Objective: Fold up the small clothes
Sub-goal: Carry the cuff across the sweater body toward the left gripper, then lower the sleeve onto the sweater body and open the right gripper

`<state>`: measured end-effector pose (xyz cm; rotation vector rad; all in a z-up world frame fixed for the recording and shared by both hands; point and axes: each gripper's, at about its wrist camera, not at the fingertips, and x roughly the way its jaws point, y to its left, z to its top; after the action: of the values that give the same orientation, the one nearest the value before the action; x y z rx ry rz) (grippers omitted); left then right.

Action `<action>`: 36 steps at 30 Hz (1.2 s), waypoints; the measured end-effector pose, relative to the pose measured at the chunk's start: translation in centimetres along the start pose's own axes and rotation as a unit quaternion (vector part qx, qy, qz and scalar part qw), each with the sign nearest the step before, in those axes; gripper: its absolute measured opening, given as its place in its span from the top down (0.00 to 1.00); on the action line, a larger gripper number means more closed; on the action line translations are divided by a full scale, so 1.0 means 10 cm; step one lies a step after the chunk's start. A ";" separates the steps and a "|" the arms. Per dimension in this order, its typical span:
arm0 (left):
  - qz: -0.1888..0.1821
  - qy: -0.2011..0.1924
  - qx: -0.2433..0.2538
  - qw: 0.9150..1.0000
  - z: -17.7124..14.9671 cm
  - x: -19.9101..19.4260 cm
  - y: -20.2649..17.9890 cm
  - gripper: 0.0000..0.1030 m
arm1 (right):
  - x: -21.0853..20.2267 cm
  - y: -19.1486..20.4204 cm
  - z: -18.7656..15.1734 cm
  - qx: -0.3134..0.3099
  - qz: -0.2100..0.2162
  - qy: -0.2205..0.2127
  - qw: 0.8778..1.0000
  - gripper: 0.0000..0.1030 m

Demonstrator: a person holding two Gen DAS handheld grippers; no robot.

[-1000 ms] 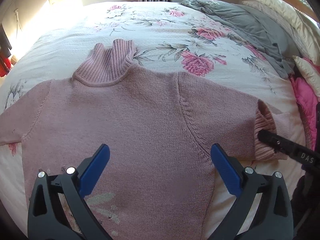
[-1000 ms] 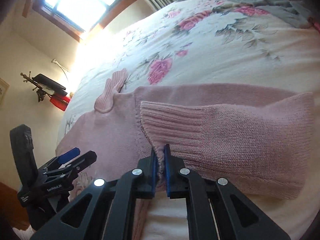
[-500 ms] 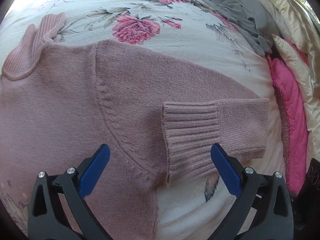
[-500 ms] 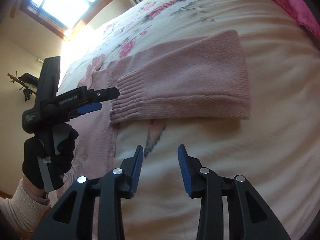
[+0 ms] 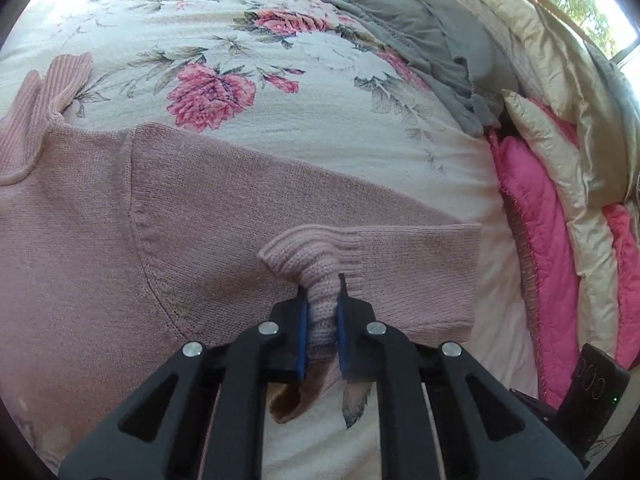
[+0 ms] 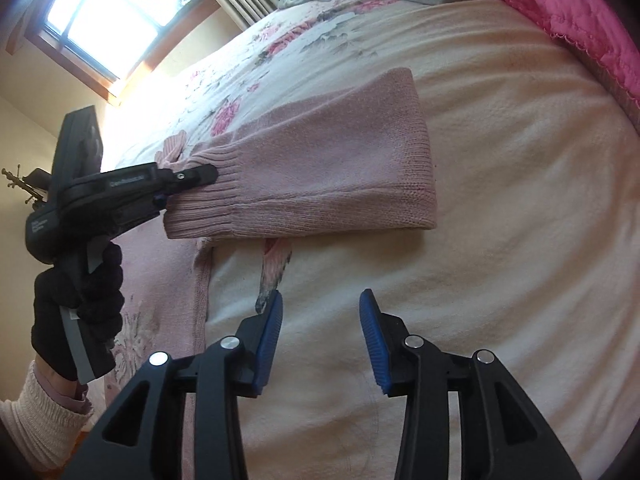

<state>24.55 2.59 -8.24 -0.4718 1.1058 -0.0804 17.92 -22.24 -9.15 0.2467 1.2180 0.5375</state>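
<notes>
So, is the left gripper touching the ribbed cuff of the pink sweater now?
Touching. In the left wrist view the left gripper is shut on the ribbed cuff, with the knit bunched between both blue pads. The right wrist view agrees.

The pink sweater [image 5: 168, 240] runs off the left edge; its other sleeve is unseen.

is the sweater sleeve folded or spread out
Folded: the sleeve doubles back toward the body, its ribbed cuff pinched in the left gripper.
</notes>
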 end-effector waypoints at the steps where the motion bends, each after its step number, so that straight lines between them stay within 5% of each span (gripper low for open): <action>1: -0.001 -0.011 -0.005 1.000 -0.01 -0.11 0.05 0.91 | 0.00 0.00 0.01 0.000 -0.002 0.000 1.000 0.60; 9: 0.063 -0.082 -0.048 0.993 0.03 -1.00 0.93 0.91 | 0.16 0.18 0.17 0.000 0.006 -0.001 1.000 0.60; 19: 0.159 -0.121 -0.097 0.975 0.09 -1.72 2.12 0.91 | 0.59 0.75 0.49 -0.014 0.043 0.011 0.999 0.55; 25: 0.195 -0.117 -0.124 0.966 0.03 -1.79 2.68 0.91 | 0.97 1.08 0.61 -0.019 0.045 0.030 0.998 0.51; 32: 0.238 -0.046 -0.151 0.958 -0.08 -1.32 3.41 0.88 | 1.41 1.26 0.55 -0.037 -0.042 0.055 0.997 0.56; 36: 0.249 -0.058 -0.151 0.955 -0.15 -1.44 3.48 0.78 | 1.36 1.37 0.54 -0.056 -0.066 0.053 0.995 0.56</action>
<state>10.78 37.58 -10.74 -0.4504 1.0964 0.5601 22.68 -3.03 -12.26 0.0417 1.2920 0.5068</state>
